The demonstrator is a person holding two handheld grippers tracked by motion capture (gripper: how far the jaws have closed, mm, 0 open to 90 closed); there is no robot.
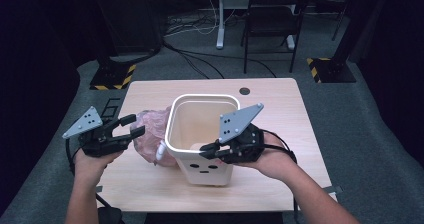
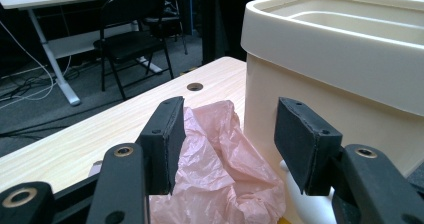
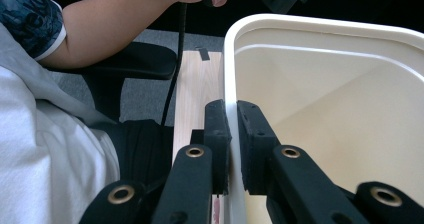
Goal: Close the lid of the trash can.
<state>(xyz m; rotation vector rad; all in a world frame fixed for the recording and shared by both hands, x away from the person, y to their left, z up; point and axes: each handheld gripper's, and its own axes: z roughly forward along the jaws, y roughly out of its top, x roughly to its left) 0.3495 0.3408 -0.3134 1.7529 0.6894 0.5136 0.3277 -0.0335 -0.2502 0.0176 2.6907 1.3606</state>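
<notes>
The bin (image 1: 202, 134) is seen to be moulded of cream plastic, smooth and faintly glossy along its rounded rim. The bag (image 2: 220, 169) is made of thin pink plastic film, crinkled and slightly translucent. The worktop (image 1: 280, 114) is finished in pale wood grain, matt and smooth. The pads (image 2: 167, 144) of the left tool (image 2: 227, 146) are faced with black, matt, foam-like rubber, mounted on black plastic links with brass-coloured rivets.

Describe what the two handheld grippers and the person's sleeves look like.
Both the left gripper and the right gripper are black, each topped by a grey three-cornered plate dotted with small holes. The jaws are flat black padded blocks on arms with brass-ringed pivots. Black cables trail from them. The forearms are bare; one short dark patterned sleeve has a pale cuff.
</notes>
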